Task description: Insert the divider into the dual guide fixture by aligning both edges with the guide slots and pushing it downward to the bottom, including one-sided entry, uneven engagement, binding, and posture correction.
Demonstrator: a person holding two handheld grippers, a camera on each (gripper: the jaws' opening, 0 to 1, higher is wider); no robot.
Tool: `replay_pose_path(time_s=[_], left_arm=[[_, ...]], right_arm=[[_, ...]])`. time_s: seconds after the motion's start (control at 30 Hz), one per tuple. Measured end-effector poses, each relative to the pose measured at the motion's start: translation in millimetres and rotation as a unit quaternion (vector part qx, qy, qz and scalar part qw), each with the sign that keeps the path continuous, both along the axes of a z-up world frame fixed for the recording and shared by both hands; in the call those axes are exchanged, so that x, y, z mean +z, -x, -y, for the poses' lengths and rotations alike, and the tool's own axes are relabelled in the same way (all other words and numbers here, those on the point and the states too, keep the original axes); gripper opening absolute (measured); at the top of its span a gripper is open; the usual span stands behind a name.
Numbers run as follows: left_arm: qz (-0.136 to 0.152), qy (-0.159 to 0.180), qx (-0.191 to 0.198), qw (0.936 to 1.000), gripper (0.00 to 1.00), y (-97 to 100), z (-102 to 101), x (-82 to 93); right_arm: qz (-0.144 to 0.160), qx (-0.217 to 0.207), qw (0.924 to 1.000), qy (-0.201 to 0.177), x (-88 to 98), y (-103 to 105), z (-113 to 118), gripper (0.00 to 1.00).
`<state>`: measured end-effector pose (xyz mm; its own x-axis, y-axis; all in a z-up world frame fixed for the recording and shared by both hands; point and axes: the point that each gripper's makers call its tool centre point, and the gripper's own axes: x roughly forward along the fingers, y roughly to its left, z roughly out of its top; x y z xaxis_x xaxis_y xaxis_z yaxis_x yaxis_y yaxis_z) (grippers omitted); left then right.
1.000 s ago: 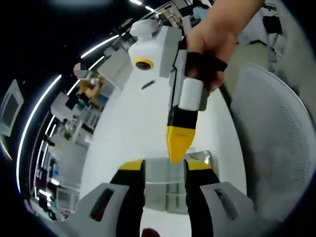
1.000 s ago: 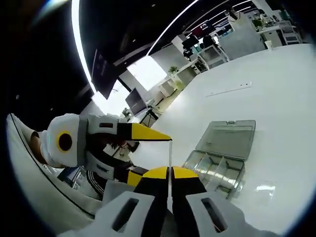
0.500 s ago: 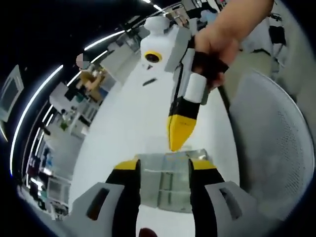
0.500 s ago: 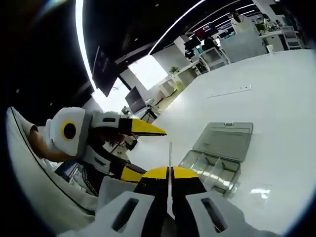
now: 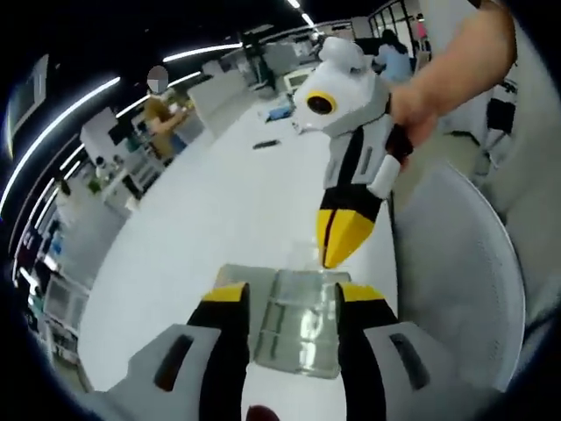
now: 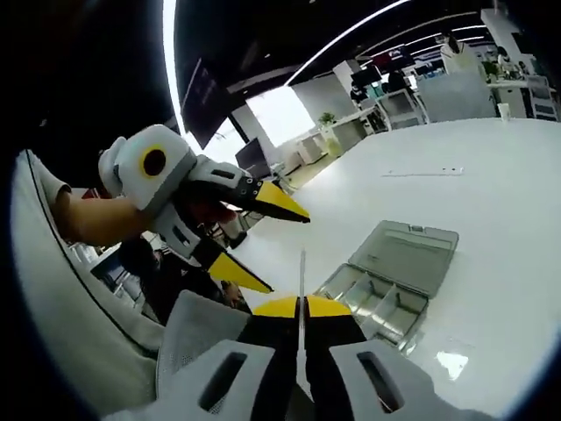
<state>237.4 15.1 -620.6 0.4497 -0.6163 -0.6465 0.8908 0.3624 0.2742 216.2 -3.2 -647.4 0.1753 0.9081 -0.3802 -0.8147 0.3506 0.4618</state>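
- Clear plastic fixture (image 6: 386, 281) — a compartment box with its lid open — lies on the white tabletop (image 6: 491, 193), near the edge closest to the grippers.
- Right gripper (image 6: 301, 307) has its jaws pressed together on the thin clear divider (image 6: 302, 289), held upright above the tabletop, apart from the fixture.
- Left gripper (image 5: 289, 303) hovers with jaws spread — the fixture (image 5: 298, 320) shows between them.
- Beside the tabletop edge sits a white mesh chair (image 5: 456, 263).
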Motion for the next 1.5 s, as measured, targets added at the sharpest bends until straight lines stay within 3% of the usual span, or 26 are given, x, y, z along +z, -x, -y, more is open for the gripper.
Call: replay_pose_path(time_s=[0.13,0.5,0.93,1.1,1.5], left_arm=[[-0.021,0.010,-0.012,0.9997,0.30,4.9,1,2.4],[-0.057,-0.005,-0.043,0.9975,0.20,15.1,0,0.0],[-0.092,-0.025,-0.080,0.9922,0.09,31.1,5,-7.5],[-0.117,-0.030,-0.089,0.9887,0.05,38.6,6,-13.0],[-0.140,-0.034,-0.096,0.9849,0.01,44.3,4,-18.9]], right_arm=[[0.020,0.019,0.9996,0.003,1.9,4,-1,0.00],[0.077,0.064,0.9944,0.034,-1.4,11,-1,0.00],[0.160,0.133,0.9763,0.061,-4.3,24,-7,0.00],[0.176,0.151,0.9706,0.065,-6.8,29,-9,0.00],[0.198,0.171,0.9627,0.067,-8.1,34,-10,0.00]])
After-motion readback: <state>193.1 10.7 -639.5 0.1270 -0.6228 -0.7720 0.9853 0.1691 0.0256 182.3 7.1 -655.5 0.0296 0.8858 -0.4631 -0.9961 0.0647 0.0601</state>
